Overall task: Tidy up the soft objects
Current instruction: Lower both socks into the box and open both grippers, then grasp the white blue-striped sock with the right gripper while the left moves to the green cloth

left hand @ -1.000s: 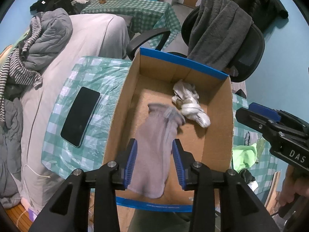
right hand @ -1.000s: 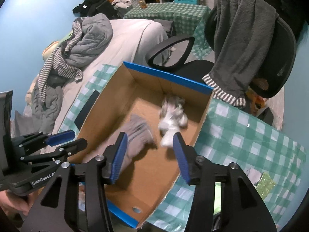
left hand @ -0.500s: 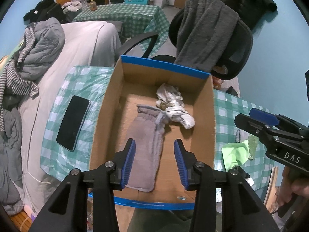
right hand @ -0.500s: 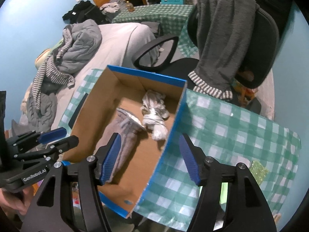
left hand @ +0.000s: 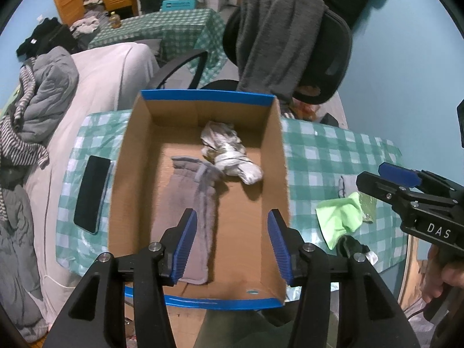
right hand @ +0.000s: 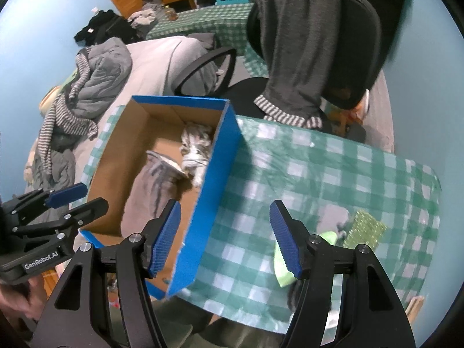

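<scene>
Both tools are held spread and empty, the left tool [left hand: 232, 243] having just been widened above the grey sock [left hand: 191, 203] in the box [left hand: 200, 98]; right tool [right hand: 224, 236].

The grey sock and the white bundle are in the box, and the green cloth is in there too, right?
Not quite. The green cloth lies on the checked table, outside the box. The left wrist view shows only the grey sock and the white bundle inside.

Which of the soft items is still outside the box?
The bright green cloth, crumpled on the checked tablecloth; the grey sock and white bundle lie inside.
</scene>
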A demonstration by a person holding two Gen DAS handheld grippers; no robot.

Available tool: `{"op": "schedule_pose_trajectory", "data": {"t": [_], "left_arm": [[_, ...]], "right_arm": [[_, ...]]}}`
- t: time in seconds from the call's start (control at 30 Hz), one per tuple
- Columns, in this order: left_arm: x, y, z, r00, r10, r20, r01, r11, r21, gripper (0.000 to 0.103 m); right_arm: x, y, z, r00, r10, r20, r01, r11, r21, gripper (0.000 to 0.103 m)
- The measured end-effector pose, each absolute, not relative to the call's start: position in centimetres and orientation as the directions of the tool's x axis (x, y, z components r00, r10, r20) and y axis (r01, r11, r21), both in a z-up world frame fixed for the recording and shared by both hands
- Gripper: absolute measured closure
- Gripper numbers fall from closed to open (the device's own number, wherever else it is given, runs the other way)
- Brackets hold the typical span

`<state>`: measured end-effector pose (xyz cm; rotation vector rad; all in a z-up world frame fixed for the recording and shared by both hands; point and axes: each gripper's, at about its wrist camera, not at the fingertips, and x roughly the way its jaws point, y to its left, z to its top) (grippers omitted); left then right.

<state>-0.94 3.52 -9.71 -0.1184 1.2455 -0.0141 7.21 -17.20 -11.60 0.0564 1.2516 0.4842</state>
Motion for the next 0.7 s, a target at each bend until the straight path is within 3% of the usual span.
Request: {"op": "schedule_pose_trajectory", "data": {"t": [0.7], "left_arm": [[-0.8,-7.3,-11.2,0.23,-0.168,-0.959,0.215,0.969,-0.118,0.049]], "right_arm": [[2.9,-28.8,-12.5,0.27,0.279,-0.921,-0.05,0.96,0.276,0.038]]}}
